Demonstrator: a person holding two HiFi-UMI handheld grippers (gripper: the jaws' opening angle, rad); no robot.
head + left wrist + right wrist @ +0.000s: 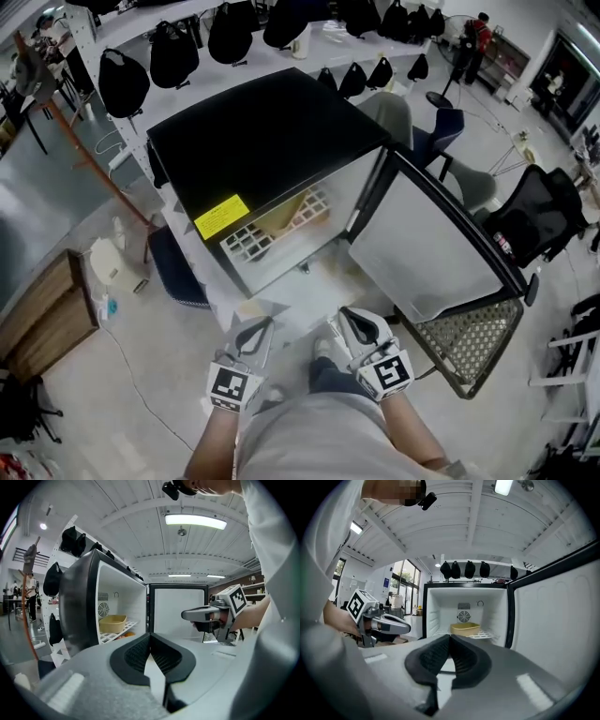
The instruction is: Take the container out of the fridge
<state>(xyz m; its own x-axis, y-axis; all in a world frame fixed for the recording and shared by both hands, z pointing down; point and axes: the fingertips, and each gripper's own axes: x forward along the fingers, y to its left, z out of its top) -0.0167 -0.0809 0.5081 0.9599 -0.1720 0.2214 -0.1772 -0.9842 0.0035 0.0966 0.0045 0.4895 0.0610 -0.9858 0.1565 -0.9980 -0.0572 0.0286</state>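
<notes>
A black mini fridge (pixel 262 141) stands in front of me with its door (pixel 422 239) swung wide open to the right. Inside, a shallow yellow container (pixel 286 214) rests on a white wire shelf (pixel 246 242). It also shows in the left gripper view as the container (pixel 112 623) and in the right gripper view as the container (pixel 465 629), below the rear fan. My left gripper (pixel 251 330) and right gripper (pixel 352 323) are held close to my body, well short of the fridge. Both are shut and hold nothing.
A wire basket (pixel 469 337) hangs on the inside of the door near its lower edge. Black bags (pixel 173 52) hang on racks behind the fridge. Office chairs (pixel 534 211) stand at the right, a wooden cabinet (pixel 42 309) at the left.
</notes>
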